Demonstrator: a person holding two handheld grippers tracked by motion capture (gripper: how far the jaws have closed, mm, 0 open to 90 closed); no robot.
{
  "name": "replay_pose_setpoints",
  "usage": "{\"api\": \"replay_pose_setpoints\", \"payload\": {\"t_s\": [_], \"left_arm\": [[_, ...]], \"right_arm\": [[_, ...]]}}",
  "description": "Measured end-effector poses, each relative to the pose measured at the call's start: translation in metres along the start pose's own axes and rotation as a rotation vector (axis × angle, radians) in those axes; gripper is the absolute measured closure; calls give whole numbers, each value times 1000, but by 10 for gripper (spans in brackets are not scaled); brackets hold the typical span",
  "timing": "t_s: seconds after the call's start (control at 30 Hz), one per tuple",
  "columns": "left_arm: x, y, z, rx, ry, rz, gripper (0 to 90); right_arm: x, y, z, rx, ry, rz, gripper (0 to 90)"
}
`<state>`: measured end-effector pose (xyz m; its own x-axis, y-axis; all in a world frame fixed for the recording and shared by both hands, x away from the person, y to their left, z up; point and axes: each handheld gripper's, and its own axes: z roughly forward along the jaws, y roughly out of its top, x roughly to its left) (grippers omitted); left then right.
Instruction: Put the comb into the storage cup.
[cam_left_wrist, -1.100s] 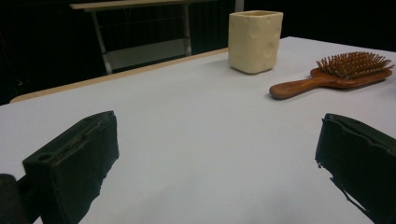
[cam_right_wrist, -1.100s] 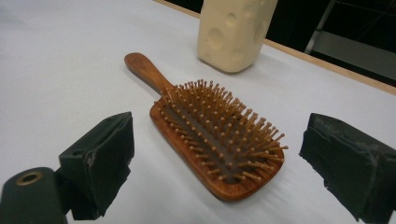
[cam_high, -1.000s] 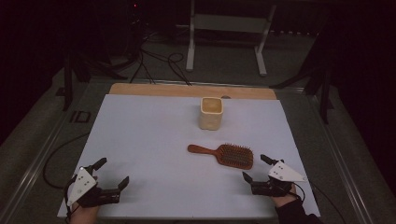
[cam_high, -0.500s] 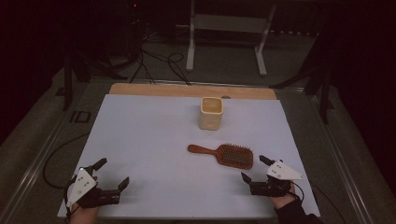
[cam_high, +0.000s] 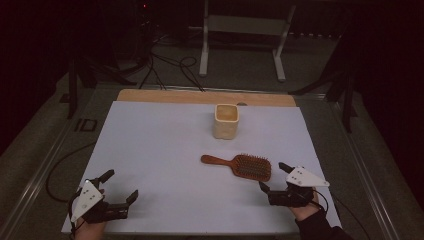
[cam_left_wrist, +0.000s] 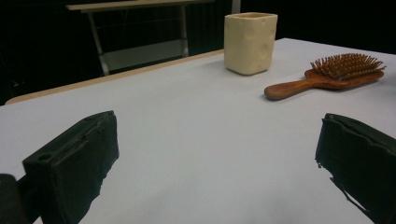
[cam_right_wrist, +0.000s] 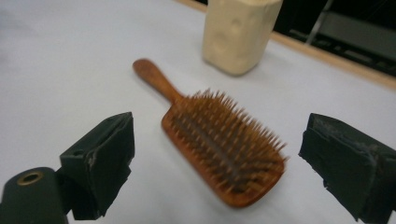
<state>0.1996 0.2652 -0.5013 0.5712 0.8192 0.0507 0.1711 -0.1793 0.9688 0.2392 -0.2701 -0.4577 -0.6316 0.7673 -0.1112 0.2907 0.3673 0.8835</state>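
Note:
A wooden hairbrush (cam_high: 240, 165) lies bristles up on the white table (cam_high: 160, 150), handle pointing left. Behind it stands a cream square cup (cam_high: 226, 121), upright. My right gripper (cam_high: 274, 178) rests near the front right edge, open, just right of the brush head. In the right gripper view the hairbrush (cam_right_wrist: 212, 135) lies between and beyond the spread jaws, with the cup (cam_right_wrist: 240, 32) farther off. My left gripper (cam_high: 119, 186) sits open at the front left corner, nothing between its fingers. The left gripper view shows the cup (cam_left_wrist: 250, 42) and the brush (cam_left_wrist: 327, 77) far off to the right.
A wooden strip (cam_high: 205, 97) runs along the table's far edge. Beyond it stand a metal frame's legs (cam_high: 240, 45) and loose cables (cam_high: 170, 65) on the dark floor. Grey rails (cam_high: 45, 165) flank the table on both sides.
The right gripper has edged slightly left, toward the brush head. The left gripper, the brush and the cup have stayed where they were.

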Motion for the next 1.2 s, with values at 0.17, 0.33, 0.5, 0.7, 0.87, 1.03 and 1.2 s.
{"api": "replay_pose_setpoints", "payload": {"t_s": [0.17, 0.33, 0.5, 0.7, 0.87, 1.03, 1.2], "left_arm": [[0, 0, 0, 0, 3, 0, 0], [0, 0, 0, -1, 2, 0, 0], [-1, 0, 0, -3, 2, 2, 0], [-1, 1, 0, -3, 1, 3, 0], [-1, 1, 0, -2, 0, 5, 0], [-1, 1, 0, -1, 1, 9, 0], [-1, 1, 0, -1, 1, 9, 0]], "right_arm": [[-6, 25, -3, -25, -8, -11, 97], [-8, 42, 0, -26, -7, -34, 97], [-9, 60, 7, -41, 14, -57, 97], [-7, 76, 21, -40, 54, -75, 97], [-2, 87, 34, -34, 73, -89, 97], [2, 97, 48, -26, 102, -102, 97], [6, 102, 62, -15, 128, -104, 97]]}}
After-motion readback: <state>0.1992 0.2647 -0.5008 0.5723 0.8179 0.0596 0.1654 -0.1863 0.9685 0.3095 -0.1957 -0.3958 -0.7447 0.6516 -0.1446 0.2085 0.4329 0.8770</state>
